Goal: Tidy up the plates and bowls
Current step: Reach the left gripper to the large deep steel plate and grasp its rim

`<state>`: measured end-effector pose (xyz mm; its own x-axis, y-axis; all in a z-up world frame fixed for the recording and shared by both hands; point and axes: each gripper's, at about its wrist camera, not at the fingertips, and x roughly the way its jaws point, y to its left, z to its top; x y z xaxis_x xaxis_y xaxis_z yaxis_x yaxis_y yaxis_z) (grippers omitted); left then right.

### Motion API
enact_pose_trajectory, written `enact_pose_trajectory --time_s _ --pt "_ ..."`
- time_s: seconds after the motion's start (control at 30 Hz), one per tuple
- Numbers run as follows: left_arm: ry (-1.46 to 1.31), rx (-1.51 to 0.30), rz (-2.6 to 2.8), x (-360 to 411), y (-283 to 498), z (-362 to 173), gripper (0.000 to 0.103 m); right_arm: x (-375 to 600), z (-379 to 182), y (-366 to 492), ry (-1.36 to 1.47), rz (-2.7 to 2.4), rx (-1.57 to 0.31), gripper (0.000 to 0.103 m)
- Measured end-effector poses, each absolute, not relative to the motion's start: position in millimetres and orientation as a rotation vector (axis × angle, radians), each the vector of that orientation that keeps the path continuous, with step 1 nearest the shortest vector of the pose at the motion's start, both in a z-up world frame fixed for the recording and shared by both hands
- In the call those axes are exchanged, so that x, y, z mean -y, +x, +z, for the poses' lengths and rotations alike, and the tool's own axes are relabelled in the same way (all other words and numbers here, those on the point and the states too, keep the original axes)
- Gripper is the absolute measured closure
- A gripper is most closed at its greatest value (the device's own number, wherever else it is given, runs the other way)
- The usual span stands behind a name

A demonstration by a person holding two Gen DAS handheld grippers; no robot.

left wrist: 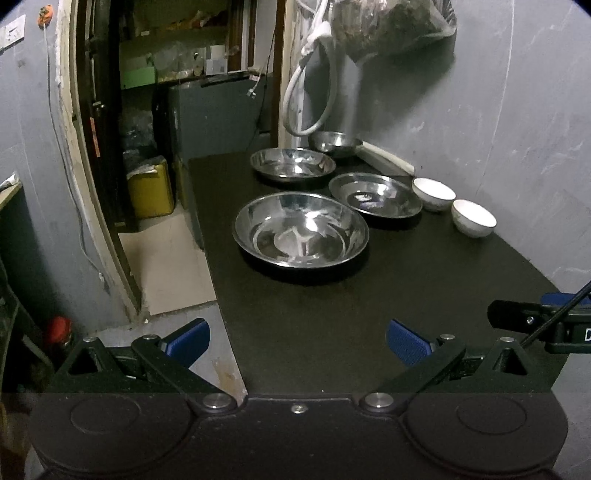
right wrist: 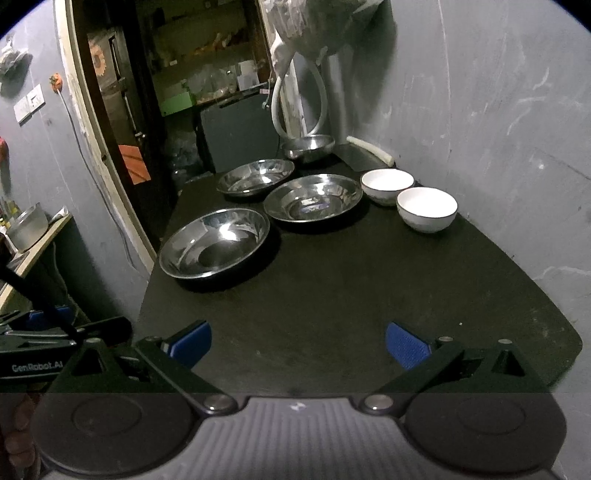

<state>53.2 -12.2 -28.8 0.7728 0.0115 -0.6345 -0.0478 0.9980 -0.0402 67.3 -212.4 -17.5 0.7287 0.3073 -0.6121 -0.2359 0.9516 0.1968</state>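
Three steel plates lie on the black table: a near one, a middle one and a far one. A small steel bowl stands at the back. Two white bowls stand by the wall, one nearer, one farther. My left gripper is open and empty above the table's near left edge. My right gripper is open and empty above the near table.
A grey wall runs along the table's right side. A white hose and a plastic bag hang at the back. A doorway with shelves and a yellow can is left of the table, with tiled floor below.
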Motion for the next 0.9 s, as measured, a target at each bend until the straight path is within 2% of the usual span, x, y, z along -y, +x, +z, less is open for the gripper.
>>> enact_pose_trajectory --time_s 0.6,0.9 --pt "-0.146 -0.806 0.185 -1.2 123.0 -19.4 0.001 223.5 -34.7 129.0 0.087 0.379 -0.756 0.0" --pt "-0.123 -0.788 0.213 -30.0 163.8 -1.5 0.001 218.0 -25.3 176.0 0.155 0.407 -0.734 0.0"
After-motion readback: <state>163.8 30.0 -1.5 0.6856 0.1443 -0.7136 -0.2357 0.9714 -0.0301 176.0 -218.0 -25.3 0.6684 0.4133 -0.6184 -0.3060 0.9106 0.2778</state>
